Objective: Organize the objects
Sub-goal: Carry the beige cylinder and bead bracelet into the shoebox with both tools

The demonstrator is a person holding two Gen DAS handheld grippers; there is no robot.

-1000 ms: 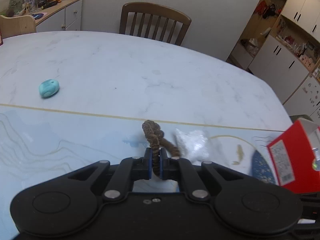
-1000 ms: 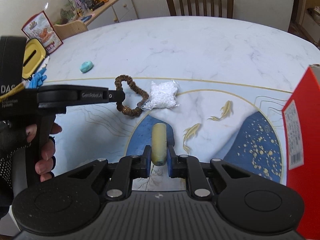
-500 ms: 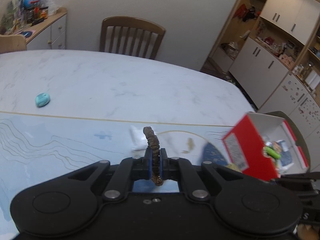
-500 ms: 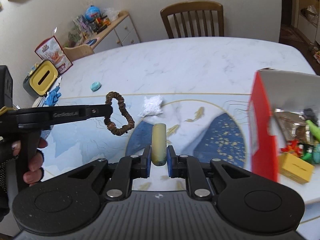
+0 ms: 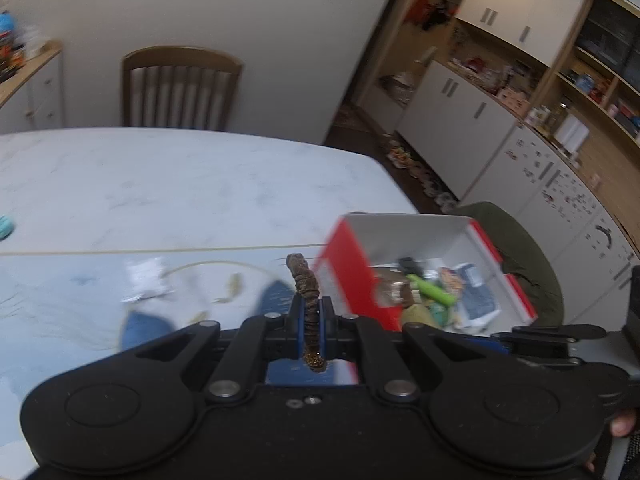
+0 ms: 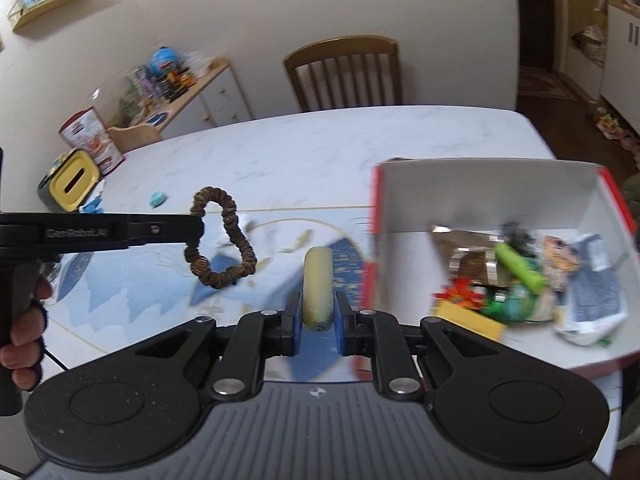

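the left hand-held gripper (image 6: pixel 196 229), lettered "genrobot.ai", clamps a brown scrunchie (image 6: pixel 222 240); the right hand-held gripper (image 6: pixel 316 316) clamps a yellow tube (image 6: pixel 317 284).

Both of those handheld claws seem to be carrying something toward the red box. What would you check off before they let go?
1. Left gripper clamped on the brown scrunchie: ok.
2. Right gripper clamped on the pale yellow cylinder: ok.
3. Red box open on top, with room inside: ok, though already partly filled.
4. Scrunchie over the box: not ok, it hangs above the blue mat.
5. Cylinder over the box: not ok, it is short of the box's red wall.
6. Exact heights: cannot tell, the pictures are blurred.
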